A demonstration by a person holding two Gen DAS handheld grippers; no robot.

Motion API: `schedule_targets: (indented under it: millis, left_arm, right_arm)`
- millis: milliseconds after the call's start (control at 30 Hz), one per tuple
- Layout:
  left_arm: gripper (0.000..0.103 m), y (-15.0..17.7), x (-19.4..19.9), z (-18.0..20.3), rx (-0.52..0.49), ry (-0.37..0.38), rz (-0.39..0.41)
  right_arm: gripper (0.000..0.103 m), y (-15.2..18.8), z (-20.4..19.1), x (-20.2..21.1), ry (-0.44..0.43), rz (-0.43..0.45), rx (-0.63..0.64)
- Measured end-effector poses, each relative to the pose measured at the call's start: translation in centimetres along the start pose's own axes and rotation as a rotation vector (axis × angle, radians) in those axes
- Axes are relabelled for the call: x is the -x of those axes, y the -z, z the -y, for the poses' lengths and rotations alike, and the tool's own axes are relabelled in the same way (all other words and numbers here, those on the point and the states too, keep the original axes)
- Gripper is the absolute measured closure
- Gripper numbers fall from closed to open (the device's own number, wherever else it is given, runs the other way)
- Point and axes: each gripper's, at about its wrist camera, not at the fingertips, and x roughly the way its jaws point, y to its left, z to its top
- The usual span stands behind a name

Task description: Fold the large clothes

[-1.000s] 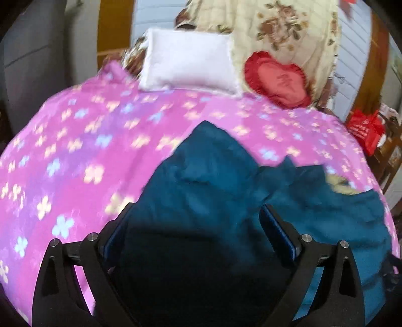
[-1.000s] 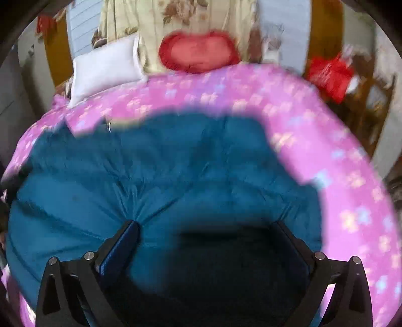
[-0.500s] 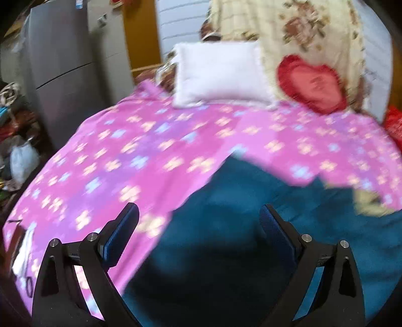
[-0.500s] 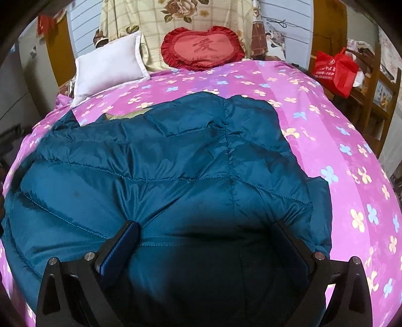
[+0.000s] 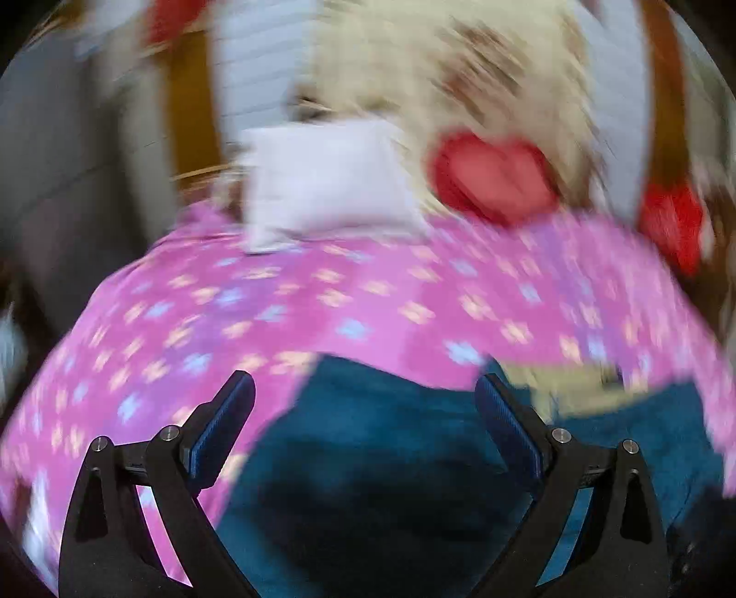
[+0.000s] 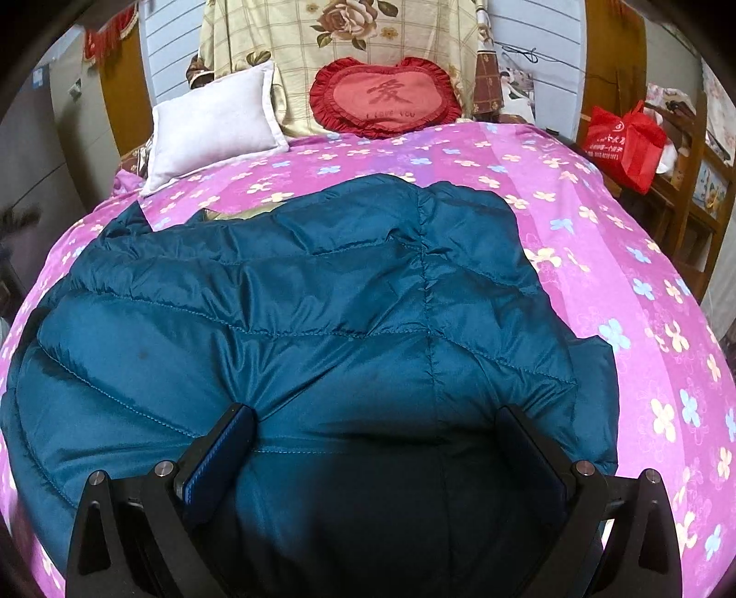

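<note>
A large teal quilted jacket (image 6: 322, 322) lies spread on a pink flowered bed cover (image 6: 644, 285). Its pale lining shows at the collar (image 6: 239, 214). My right gripper (image 6: 375, 418) is open and empty, just above the jacket's near part. In the left wrist view, which is blurred, the jacket (image 5: 391, 441) fills the lower middle and its pale collar lining (image 5: 575, 382) lies to the right. My left gripper (image 5: 363, 391) is open and empty over the jacket's left edge.
A white pillow (image 6: 211, 124) and a red heart-shaped cushion (image 6: 386, 99) lean at the head of the bed against a floral cloth (image 6: 345, 37). A red bag (image 6: 625, 140) sits on wooden furniture to the right. A grey cabinet (image 5: 69, 161) stands left.
My left gripper has swung back to the right, so the jacket's collar is in view again; its view is blurred. My right gripper has held almost still over the jacket.
</note>
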Motion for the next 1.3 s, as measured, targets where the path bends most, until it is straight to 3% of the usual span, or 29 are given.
schedule_targets:
  millis: [33,100,133,200,233,333,433,567,667,733,867,967,1167,1233,1300]
  left_arm:
    - [0.006,-0.1,-1.3,1.4,-0.037,-0.005,-0.038]
    - [0.016,0.2,-4.4,3.1,-0.063,-0.020,-0.129]
    - [0.018,0.6,-5.7,3.4,-0.070,-0.047,-0.157]
    - [0.018,2.0,-8.6,3.9,-0.133,-0.175,-0.222]
    - [0.018,2.5,-9.7,3.9,-0.146,-0.186,-0.268]
    - [0.018,3.0,-9.2,4.1,-0.162,-0.171,-0.255]
    - [0.018,2.2,-6.0,2.5,-0.122,-0.094,-0.179]
    - [0.018,0.6,-1.7,-3.1,-0.016,-0.014,-0.075]
    - [0.018,0.7,0.8,-8.5,0.057,0.038,-0.052]
    - [0.015,1.9,1.6,-11.7,0.093,0.044,-0.050]
    - [0.012,6.2,-0.3,-15.7,0.206,0.089,-0.164]
    - [0.012,9.4,-2.1,-15.6,0.257,0.217,-0.256]
    - [0.008,12.2,-3.2,-11.7,0.130,0.298,-0.323]
    - [0.006,12.6,-4.0,-12.4,0.190,0.352,-0.361]
    - [0.005,12.8,-5.2,-13.5,0.284,0.458,-0.391]
  right_arm:
    - [0.000,0.0,0.0,0.0,0.001,-0.001,0.001]
    - [0.000,0.0,0.0,0.0,-0.001,-0.001,0.002]
    - [0.000,0.0,0.0,-0.1,-0.002,0.000,0.002]
    - [0.000,0.0,0.0,0.0,0.000,-0.001,0.003]
    - [0.000,0.0,0.0,0.0,-0.002,0.000,0.002]
    - [0.000,0.0,0.1,0.0,-0.008,0.005,-0.003]
    - [0.000,0.1,0.1,0.1,-0.007,0.008,-0.007]
    - [0.000,0.3,0.1,0.4,-0.008,0.011,-0.009]
    - [0.000,0.1,0.2,0.8,-0.002,-0.014,0.006]
    - [0.000,0.2,0.7,2.7,0.012,0.021,-0.020]
    - [0.000,1.2,1.1,6.8,0.075,0.111,-0.005]
    - [0.000,2.9,1.3,8.8,0.118,0.158,0.003]
    - [0.000,5.3,3.1,6.1,0.028,0.020,-0.074]
    - [0.000,5.6,4.2,5.5,-0.027,0.010,-0.116]
    - [0.000,6.0,4.9,5.1,-0.070,-0.002,-0.156]
